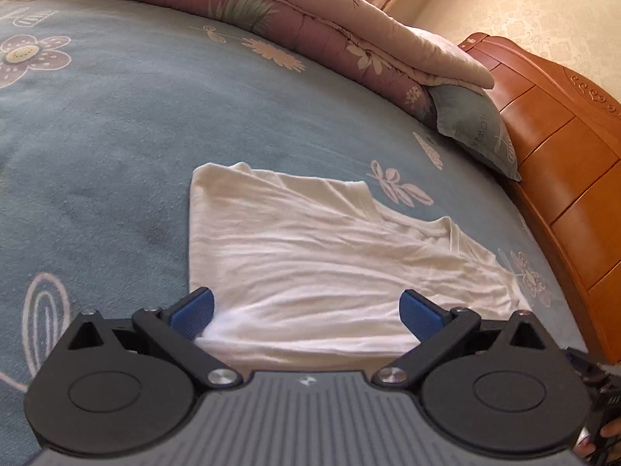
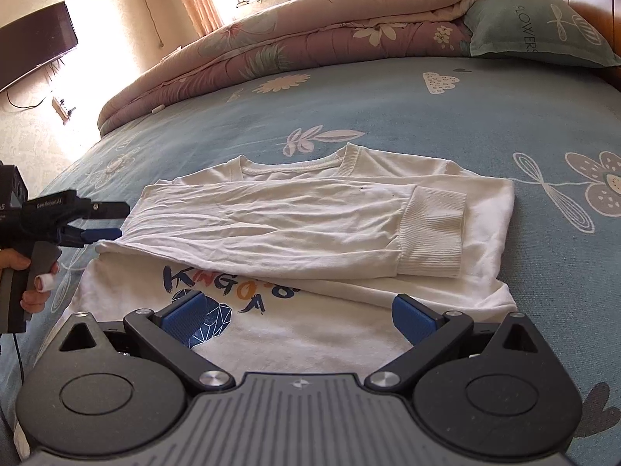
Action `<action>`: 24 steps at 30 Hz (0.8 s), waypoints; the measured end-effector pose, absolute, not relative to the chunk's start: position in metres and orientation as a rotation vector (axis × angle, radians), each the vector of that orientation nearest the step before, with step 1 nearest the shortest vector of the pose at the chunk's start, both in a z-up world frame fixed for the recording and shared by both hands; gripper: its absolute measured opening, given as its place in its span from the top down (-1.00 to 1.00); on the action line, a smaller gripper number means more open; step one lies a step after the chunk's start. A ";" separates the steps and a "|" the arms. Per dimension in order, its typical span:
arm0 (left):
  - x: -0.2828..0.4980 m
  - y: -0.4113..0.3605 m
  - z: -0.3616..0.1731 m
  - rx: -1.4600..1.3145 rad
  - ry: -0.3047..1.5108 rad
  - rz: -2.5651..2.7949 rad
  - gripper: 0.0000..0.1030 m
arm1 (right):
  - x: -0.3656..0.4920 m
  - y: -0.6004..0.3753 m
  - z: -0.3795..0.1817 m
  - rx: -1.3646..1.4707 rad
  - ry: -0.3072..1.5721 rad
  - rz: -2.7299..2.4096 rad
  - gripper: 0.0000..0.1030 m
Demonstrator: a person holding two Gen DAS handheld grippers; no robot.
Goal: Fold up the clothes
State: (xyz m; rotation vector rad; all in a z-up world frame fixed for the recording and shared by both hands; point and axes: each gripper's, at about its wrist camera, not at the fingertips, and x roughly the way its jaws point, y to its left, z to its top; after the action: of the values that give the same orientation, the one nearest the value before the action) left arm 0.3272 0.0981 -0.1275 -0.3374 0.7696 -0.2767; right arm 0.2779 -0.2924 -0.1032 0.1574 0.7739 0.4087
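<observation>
A white long-sleeved sweatshirt (image 2: 310, 225) lies flat on the blue flowered bedsheet (image 2: 388, 108), one sleeve with a ribbed cuff (image 2: 434, 229) folded across the chest above a coloured print (image 2: 233, 291). It also shows in the left wrist view (image 1: 310, 256). My left gripper (image 1: 306, 310) is open, its blue pads either side of the shirt's near edge; in the right wrist view (image 2: 106, 221) it sits at the folded sleeve's left end. My right gripper (image 2: 297, 316) is open just above the shirt's lower part, holding nothing.
A rolled floral quilt (image 2: 271, 50) lies along the far side of the bed, with a teal pillow (image 2: 535, 27) beside it. A wooden headboard (image 1: 562, 163) borders the bed. A dark television (image 2: 31, 42) hangs on the wall at left.
</observation>
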 end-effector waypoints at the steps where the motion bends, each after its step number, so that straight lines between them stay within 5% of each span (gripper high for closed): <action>1: 0.320 0.098 -0.128 -0.290 0.770 -0.249 -0.97 | 0.278 -0.293 -0.103 0.160 0.773 0.410 -1.00; 8: 0.298 0.081 -0.093 -0.169 0.623 -0.333 -0.97 | 0.278 -0.289 -0.104 0.151 0.775 0.414 -1.00; 15: 0.281 0.063 -0.125 -0.050 0.728 -0.337 -0.97 | 0.277 -0.289 -0.103 0.145 0.773 0.415 -1.00; 24: 0.284 0.044 -0.103 0.044 0.677 -0.363 -0.97 | 0.278 -0.286 -0.104 0.133 0.775 0.418 -1.00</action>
State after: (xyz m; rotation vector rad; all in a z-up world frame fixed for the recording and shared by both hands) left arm 0.2836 0.0437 -0.1026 0.0439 0.6772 -0.3629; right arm 0.2776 -0.2862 -0.1038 0.1333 0.7746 0.4175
